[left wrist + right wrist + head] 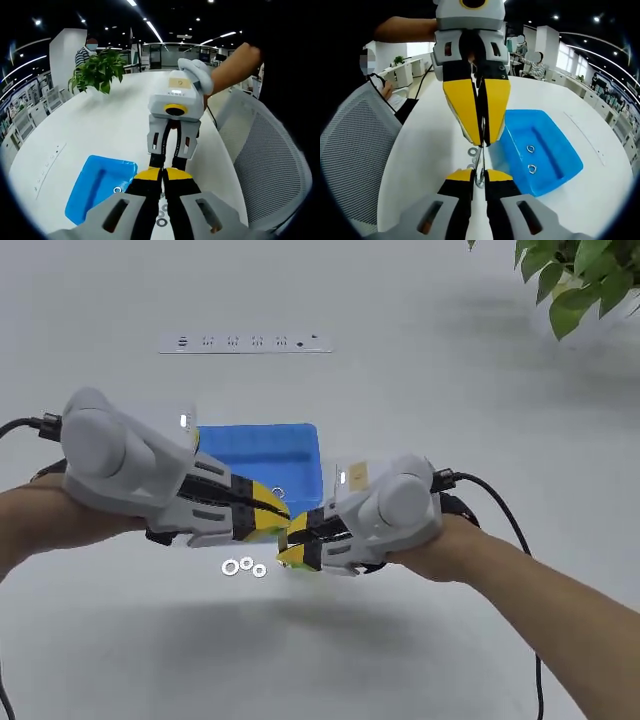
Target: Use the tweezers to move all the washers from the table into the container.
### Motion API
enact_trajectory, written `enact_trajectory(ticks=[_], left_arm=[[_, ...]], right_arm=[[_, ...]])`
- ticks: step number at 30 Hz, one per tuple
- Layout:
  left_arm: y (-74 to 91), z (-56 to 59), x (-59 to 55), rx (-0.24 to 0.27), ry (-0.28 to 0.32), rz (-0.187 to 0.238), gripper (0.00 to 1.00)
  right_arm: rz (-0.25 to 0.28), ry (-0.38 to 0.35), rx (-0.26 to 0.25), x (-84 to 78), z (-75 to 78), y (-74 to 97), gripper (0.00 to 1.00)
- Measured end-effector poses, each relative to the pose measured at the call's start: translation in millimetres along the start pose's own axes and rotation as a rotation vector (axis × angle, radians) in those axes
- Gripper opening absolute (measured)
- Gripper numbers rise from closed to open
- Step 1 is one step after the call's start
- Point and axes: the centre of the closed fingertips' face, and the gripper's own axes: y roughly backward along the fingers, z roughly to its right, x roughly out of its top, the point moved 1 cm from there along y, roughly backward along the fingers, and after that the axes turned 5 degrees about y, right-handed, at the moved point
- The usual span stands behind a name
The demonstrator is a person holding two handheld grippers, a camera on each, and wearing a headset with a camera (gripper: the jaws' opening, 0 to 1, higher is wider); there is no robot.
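While the left claw (162, 173) is pinching the tweezers (480, 157) tip to tip with the right claw (480, 175), whose grip I cannot tell, three washers (246, 564) are lying close to the near edge of the container (300, 440), open surface (400, 370) spreading all around.

**Q:** Identify the support.
**A:** A white surface (430, 380), plain and matte.

**Q:** What sits at its far edge?
**A:** A white power strip (246, 342) lies flat, its sockets in a single row. A leafy green plant (575, 275) stands at the far right corner, well apart from the strip.

**Q:** And beside the surface?
**A:** A grey mesh chair (265, 150), drawn up just beside the edge.

**Q:** Describe the room beyond.
**A:** An open office with long ceiling lights (155, 31) in strips and white desks in rows. One person (86, 50) stands behind the plant, and two people (536, 62) are seated further off — too small for detail.
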Motion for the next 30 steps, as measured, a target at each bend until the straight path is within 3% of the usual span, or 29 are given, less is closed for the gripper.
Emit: enact_trajectory(ticks=[14,23,30], left_arm=[[3.0,0.4,0.7,0.013,0.03,-0.002,0.07],[14.6,-1.5,-3.0,0.049,0.121,0.031,0.28],[21.7,0.9,-5.4,0.077,0.151,0.06,0.48]], right_arm=[[-0.004,0.0,-0.008,-1.2,-0.4,1.0,0.08],[0.004,-0.004,-0.013,3.0,0.3,6.5,0.08],[0.025,-0.002,-0.013,12.2,3.1,15.1,0.08]])
